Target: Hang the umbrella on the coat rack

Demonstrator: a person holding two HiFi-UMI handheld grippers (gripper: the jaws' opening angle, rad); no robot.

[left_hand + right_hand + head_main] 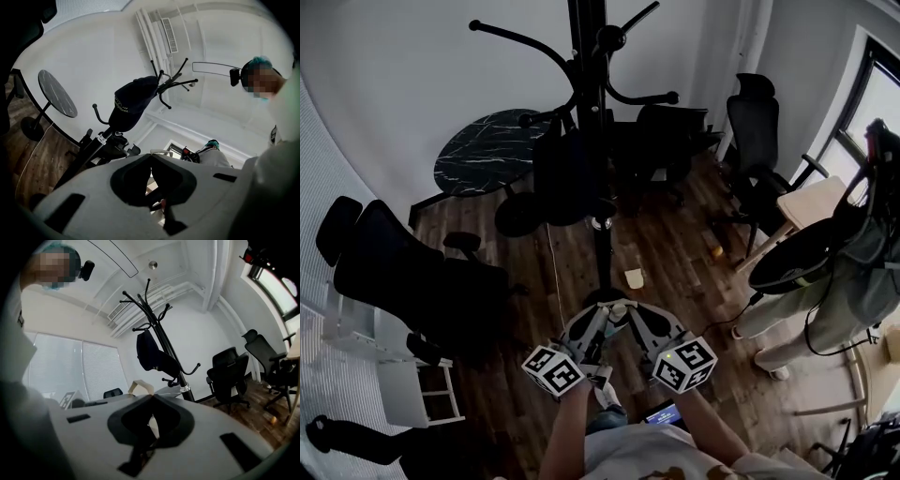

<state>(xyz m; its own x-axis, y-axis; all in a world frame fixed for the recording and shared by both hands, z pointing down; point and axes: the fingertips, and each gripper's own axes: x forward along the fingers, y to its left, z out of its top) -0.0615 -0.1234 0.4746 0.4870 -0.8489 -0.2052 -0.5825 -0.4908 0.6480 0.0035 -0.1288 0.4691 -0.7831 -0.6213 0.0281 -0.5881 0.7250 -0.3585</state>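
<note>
The black coat rack (586,84) stands in the middle of the room, its curved hooks spread at the top. A dark folded umbrella (567,173) hangs from one hook against the pole; it also shows in the left gripper view (133,101) and the right gripper view (152,352). My left gripper (602,316) and right gripper (632,316) sit side by side low in the head view, near the rack's base and well away from the umbrella. In both gripper views the jaws meet at their tips, left gripper (151,157) and right gripper (152,397), with nothing seen between them.
A round black marble table (483,150) stands behind the rack at the left. Black office chairs stand at the left (403,272) and back right (759,131). A person (825,291) stands at the right by a wooden table (811,202). A white shelf (412,384) is at lower left.
</note>
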